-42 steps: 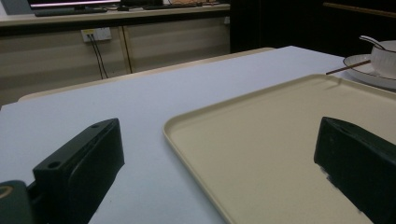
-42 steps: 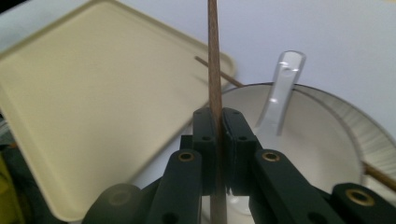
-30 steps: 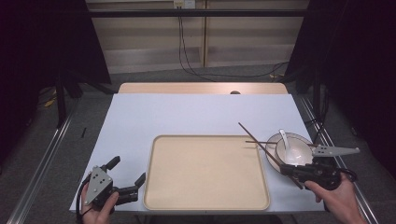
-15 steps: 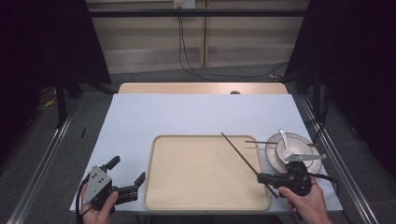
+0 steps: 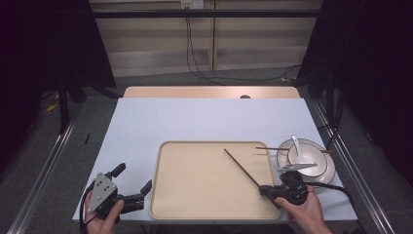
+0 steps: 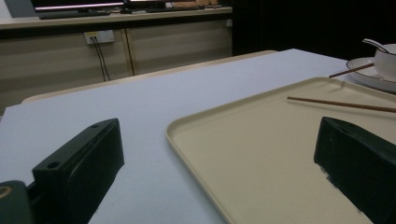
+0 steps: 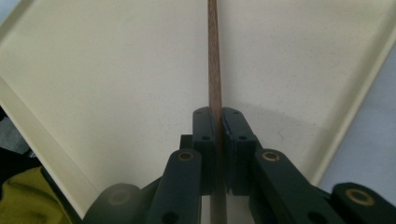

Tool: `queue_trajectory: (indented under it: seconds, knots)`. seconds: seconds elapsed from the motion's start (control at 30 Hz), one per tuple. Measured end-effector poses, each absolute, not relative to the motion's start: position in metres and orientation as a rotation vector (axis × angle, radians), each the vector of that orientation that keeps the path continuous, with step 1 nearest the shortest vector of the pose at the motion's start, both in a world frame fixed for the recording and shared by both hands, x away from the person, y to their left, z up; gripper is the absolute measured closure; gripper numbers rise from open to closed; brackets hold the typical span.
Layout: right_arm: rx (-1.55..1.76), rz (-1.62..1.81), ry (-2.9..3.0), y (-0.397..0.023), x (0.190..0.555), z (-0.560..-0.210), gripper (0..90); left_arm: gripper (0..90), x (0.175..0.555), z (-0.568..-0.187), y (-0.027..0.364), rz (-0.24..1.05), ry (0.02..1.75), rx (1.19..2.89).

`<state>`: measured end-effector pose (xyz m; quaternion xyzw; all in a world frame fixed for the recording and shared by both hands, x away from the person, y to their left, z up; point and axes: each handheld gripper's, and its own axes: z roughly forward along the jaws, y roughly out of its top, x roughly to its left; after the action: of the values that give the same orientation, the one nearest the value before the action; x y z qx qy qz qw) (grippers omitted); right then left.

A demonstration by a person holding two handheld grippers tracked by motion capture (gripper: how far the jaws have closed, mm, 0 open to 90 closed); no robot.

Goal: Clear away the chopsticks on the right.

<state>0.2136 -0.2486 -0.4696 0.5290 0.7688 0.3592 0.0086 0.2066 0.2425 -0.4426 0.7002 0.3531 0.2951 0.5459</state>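
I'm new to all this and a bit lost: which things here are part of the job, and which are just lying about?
In use:
- chopstick, clamped in the right hand-held gripper
- beige tray beneath it
- second chopstick on the plate

Lying about:
- bowl with spoon
- left hand-held gripper, open and idle
- wall cables

A bowl [image 5: 303,153] with a spoon [image 5: 297,146] on a plate [image 5: 326,168]

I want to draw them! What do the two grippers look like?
Both grippers are black with two chunky jaws. The left gripper wears a grey three-cornered plate with small holes. The right gripper trails a black cable and has brass-coloured pivot rings.
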Motion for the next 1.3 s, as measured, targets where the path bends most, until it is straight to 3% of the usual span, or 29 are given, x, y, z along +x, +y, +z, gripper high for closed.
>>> queue_trajectory:
  seconds: [0.67,1.3]
  knots:
    - [1.625,1.126,2.403,-0.247,0.213,-0.469,76.3,1.5,0.207,-0.443,0.243,0.706,0.836,1.660]
    - [1.218,1.349,2.319,-0.289,0.196,-0.426,24.1,1.5,0.207,-0.443,0.244,0.710,0.839,1.660]
